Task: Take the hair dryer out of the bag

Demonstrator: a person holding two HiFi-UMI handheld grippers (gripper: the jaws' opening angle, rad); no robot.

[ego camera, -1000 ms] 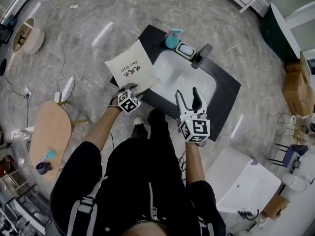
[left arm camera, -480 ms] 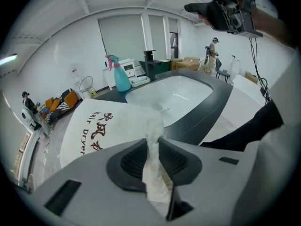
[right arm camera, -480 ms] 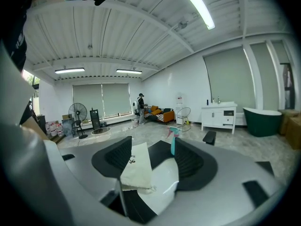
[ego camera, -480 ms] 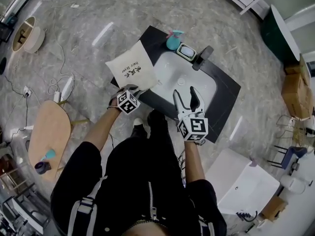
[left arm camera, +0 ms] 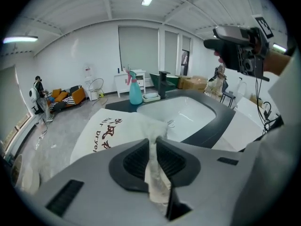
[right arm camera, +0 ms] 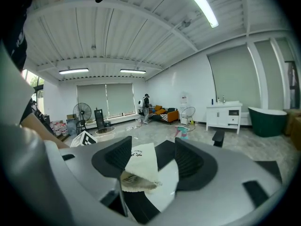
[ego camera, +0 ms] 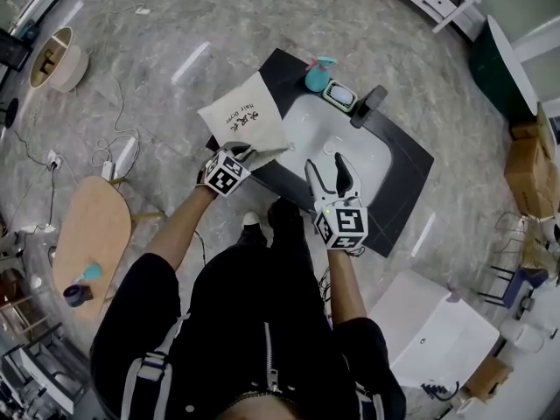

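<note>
Looking steeply down on a black counter [ego camera: 404, 178] with a white sink [ego camera: 354, 147] set into it, on a grey marbled floor [ego camera: 157, 33]; at the counter's left corner, a cream cloth bag [ego camera: 248, 121] printed "Hair Dryer", lying printed side up with its near edge gathered upward; held at that near edge by the left gripper [ego camera: 259, 152], with narrow jaws closing on a fold of the cream fabric, pads pressed to it from both sides, plain in the left gripper view; hair dryer itself hidden in every view; cannot tell whether inside the bag; to the right, above the sink's near rim, the right gripper [ego camera: 326, 166], with jaws spread wide and nothing between the pads, near the bag yet apart; through those wide jaws, in the right gripper view, only the bag's crumpled near end farther off and the white basin below; along the counter's far edge, a teal spray bottle [ego camera: 317, 73] standing upright, just beside it a small tray [ego camera: 339, 94], then a black tap [ego camera: 372, 105] at the sink's far rim; at the bottom of the head view, a person [ego camera: 254, 322] in black, both forearms reaching forward to the grippers; off to the left on the floor, a pale wooden tabletop [ego camera: 87, 234] and loose white cables [ego camera: 114, 138].
</note>
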